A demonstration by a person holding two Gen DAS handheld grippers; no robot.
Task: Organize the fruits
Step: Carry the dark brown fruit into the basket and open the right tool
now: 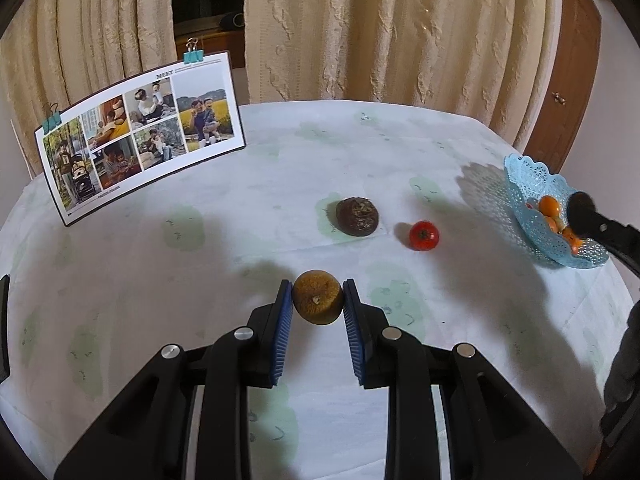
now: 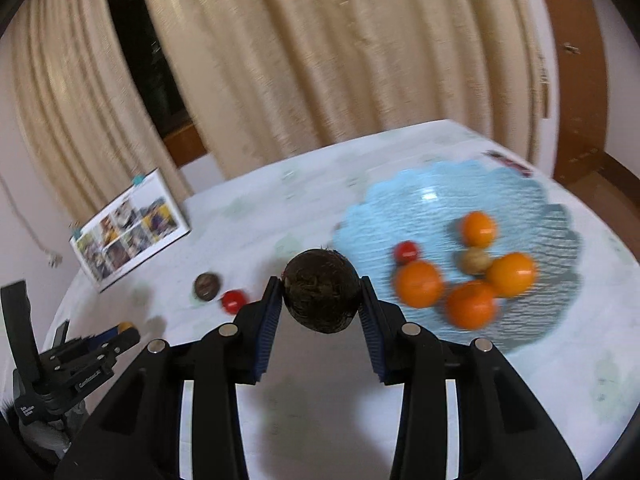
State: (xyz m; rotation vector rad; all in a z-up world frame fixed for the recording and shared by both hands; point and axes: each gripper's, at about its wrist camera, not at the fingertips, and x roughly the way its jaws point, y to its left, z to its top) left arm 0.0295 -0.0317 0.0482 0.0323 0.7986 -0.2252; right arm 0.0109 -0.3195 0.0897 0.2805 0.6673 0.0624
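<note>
Left gripper (image 1: 317, 298): its blue pads are being pressed against both sides of a brownish-yellow fruit (image 1: 317, 297), low over the bench (image 1: 280, 184); whether the fruit is being lifted clear of the cloth cannot be told from this view.
Right gripper (image 2: 320, 292): a dark hairy fruit (image 2: 321, 291) is being clamped between its pads and carried at the near edge of the blue basket (image 2: 424, 196).
Basket contents: four oranges, among them one at the front (image 2: 419, 283), a small red fruit (image 2: 407, 252) and a small tan fruit (image 2: 475, 261) are lying inside.
Fruit not yet gathered: a wrinkled dark fruit (image 1: 357, 216) and a tomato (image 1: 423, 235) are sitting near each other on the bench, well apart from the basket.
Slip risk: both held fruits are round and are being gripped only near the pad tips, so either may be squeezed forward out of the gripper.
Drop risk: the dark fruit is being held just short of the rim; if it is released early it is likely to land on the cloth and roll.
Knock risk: the oranges are crowding the near side, so a drop onto them may send one over the low lacy rim.
View: the right wrist picture is being blurred by motion, so the height over the basket is only a judgement.
Photo card (image 1: 136, 136): it is standing upright by clips at the far left, and a wide sweep may tip it.
</note>
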